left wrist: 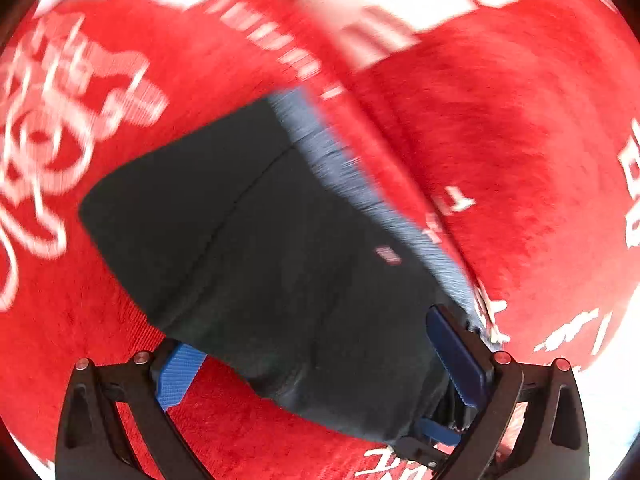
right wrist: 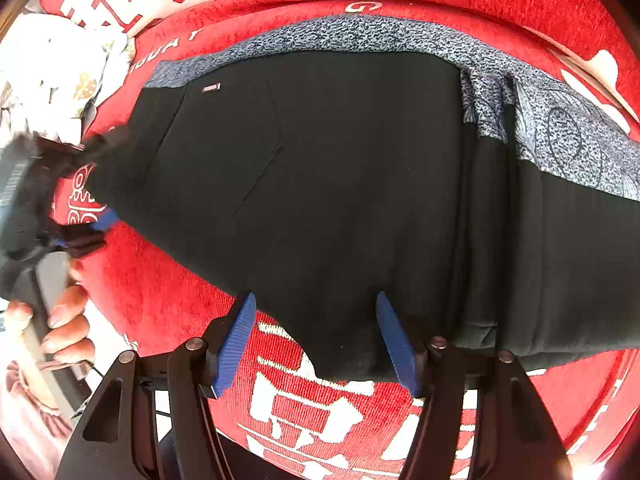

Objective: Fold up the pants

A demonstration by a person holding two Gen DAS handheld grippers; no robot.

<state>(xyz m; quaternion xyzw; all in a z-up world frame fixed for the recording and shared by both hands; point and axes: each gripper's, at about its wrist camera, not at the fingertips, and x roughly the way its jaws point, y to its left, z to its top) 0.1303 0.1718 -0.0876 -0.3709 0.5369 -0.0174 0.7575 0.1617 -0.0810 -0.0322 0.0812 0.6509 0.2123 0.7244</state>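
Black pants [right wrist: 320,184] with a blue-grey patterned waistband [right wrist: 360,36] lie folded on a red blanket. My right gripper [right wrist: 316,340] is open, its blue pads on either side of the near edge of the black cloth. My left gripper [left wrist: 320,368] is open too, and the black pants [left wrist: 260,240] lie between its blue pads; this view is motion-blurred. The left gripper also shows at the left of the right wrist view [right wrist: 86,220], at the pants' end, held by a hand.
The red blanket [right wrist: 152,280] with white lettering covers the surface under the pants. A white patterned cloth [right wrist: 60,76] lies at the far left. The person's hand [right wrist: 64,320] grips the left tool's handle.
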